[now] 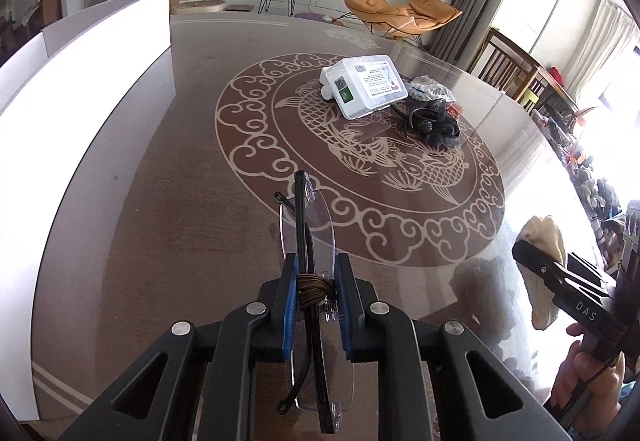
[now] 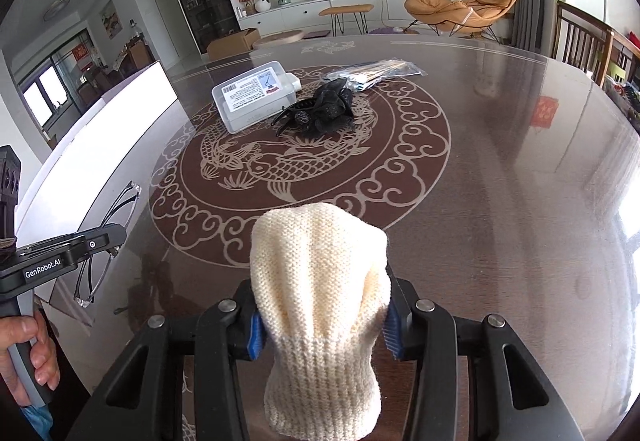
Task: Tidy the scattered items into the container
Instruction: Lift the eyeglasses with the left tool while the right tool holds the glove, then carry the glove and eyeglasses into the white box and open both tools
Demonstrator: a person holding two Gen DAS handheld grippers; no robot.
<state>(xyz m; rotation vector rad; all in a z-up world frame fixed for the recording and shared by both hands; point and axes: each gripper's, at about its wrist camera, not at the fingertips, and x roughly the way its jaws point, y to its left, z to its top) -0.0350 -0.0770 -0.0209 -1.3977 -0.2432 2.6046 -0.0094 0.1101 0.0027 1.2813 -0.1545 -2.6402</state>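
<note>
Container: a white box [image 1: 84,113] with tall walls stands along the table's left edge, well apart from the loose items.
Left gripper [image 1: 316,293]: clenched on folded rimless glasses [image 1: 308,225], lifted off the table [image 1: 180,221].
Glasses axis: long axis runs along the fingers, one lens forward toward the table centre, the other back toward the camera; a brown cord [image 1: 314,287] is wound around the middle, at the pads.
Centre of table: a clear lidded plastic box [image 1: 366,85], with a black hair clip [image 1: 434,121] just beside it on the right and a small clear bag [image 1: 430,89] behind.
Right gripper [image 2: 322,329]: grasping a cream knit sock [image 2: 320,281], held above the table.
Sock axis: along the fingers, rounded toe forward and upward, ribbed cuff back toward the camera.
</note>
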